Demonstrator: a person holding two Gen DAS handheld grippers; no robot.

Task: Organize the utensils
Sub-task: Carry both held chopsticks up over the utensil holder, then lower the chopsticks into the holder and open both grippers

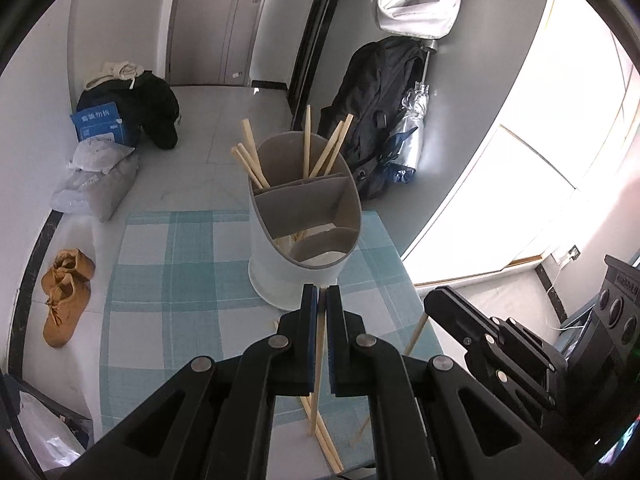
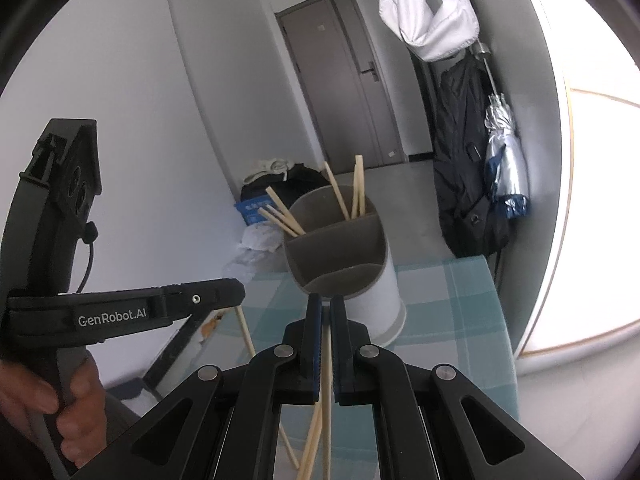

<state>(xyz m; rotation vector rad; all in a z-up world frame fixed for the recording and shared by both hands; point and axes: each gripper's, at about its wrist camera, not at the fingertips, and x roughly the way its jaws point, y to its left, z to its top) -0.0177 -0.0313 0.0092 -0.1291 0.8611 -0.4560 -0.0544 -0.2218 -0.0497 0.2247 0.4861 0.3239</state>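
Note:
A white utensil holder (image 1: 280,276) with a grey divided insert stands on the teal checked tablecloth (image 1: 168,280). Several wooden chopsticks (image 1: 250,160) lean in its far compartment. My left gripper (image 1: 321,292) is shut on one chopstick (image 1: 318,360), which hangs down between the pads just in front of the holder. In the right wrist view my right gripper (image 2: 326,302) is shut on another chopstick (image 2: 327,380), close to the holder (image 2: 380,288). Loose chopsticks (image 1: 328,446) lie on the cloth below. The left gripper (image 2: 236,292) shows at the left, held by a hand (image 2: 60,400).
The table's right edge (image 1: 416,300) drops off near the bright window. On the floor lie brown shoes (image 1: 64,296), plastic bags (image 1: 96,184) and a blue box (image 1: 102,124). A dark coat (image 2: 460,168) and a folded umbrella (image 2: 504,160) hang by the wall.

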